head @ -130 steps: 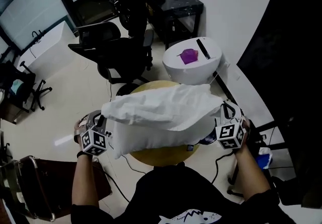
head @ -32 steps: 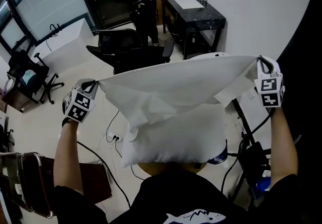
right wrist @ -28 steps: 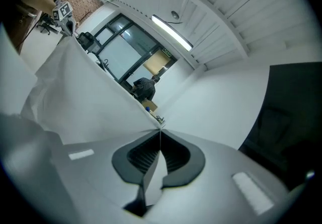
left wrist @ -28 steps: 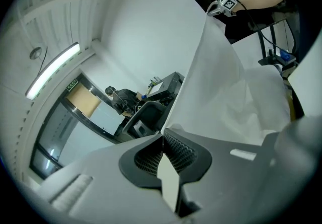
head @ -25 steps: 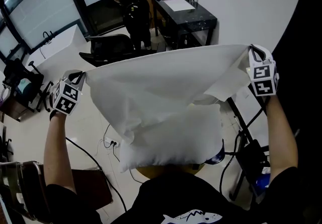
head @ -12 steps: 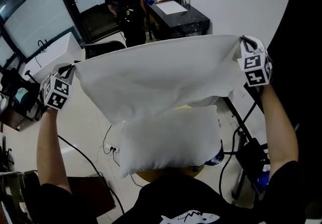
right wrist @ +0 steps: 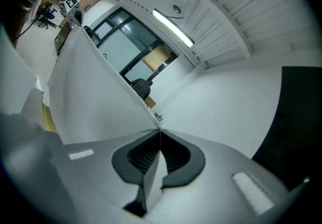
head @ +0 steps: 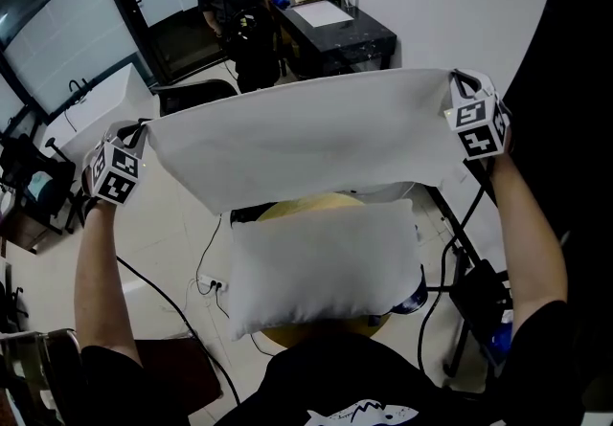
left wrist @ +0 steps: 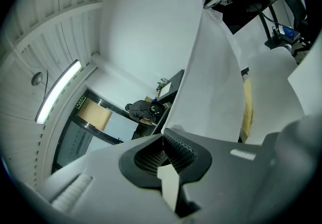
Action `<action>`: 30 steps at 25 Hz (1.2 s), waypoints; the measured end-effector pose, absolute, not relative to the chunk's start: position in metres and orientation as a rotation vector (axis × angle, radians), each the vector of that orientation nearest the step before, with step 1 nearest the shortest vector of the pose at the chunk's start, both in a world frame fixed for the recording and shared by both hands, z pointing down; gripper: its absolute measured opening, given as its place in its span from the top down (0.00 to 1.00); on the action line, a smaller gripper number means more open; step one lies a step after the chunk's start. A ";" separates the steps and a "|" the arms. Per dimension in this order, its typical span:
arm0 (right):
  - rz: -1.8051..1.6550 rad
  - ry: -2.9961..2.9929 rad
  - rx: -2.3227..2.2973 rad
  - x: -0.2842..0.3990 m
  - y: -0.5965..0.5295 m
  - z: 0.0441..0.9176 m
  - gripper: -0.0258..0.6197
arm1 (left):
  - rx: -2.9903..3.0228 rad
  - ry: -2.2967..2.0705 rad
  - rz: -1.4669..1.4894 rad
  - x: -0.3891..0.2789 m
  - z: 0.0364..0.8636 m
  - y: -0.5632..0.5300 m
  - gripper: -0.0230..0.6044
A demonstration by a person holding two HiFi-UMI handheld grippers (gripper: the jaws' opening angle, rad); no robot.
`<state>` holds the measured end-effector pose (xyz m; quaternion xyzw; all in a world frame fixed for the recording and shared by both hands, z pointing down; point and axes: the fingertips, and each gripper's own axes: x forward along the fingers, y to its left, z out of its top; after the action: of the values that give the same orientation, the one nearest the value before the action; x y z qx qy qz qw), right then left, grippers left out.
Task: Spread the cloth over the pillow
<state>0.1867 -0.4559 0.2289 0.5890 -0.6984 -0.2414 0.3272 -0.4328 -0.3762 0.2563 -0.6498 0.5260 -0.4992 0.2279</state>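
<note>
- Pale floor (head: 182,223), glass panels (head: 57,22) on the left, black desk (head: 335,32) by the white wall
- White cloth (head: 306,142) stretched wide in the air above the pillow (head: 321,261)
- Pillow lies on a round yellow table (head: 306,207)
- Left gripper (head: 142,129) and right gripper (head: 453,81) each clamp a top corner of the cloth

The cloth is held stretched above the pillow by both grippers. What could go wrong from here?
The left gripper and right gripper each pinch only a corner of the cloth; a tug might pull it free. The pillow overhangs the round table, so a dragging cloth could push it off. Lowered straight, the cloth may land off-centre.
</note>
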 end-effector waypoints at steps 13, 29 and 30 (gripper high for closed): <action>-0.572 -1.911 1.472 0.182 -0.414 0.276 0.94 | -1.820 1.467 -1.377 -0.439 0.300 -0.332 0.96; -0.598 -1.990 1.358 0.185 -0.304 0.306 0.94 | -1.784 1.514 -1.338 -0.441 0.304 -0.251 0.96; -0.599 -1.994 1.354 0.186 -0.298 0.306 0.94 | -1.781 1.516 -1.338 -0.440 0.304 -0.246 0.96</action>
<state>0.1856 -0.2978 0.3059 0.5160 -0.7597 -0.2283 0.3232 -0.4403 -0.2461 0.3036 -0.6445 0.5487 -0.4841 0.2217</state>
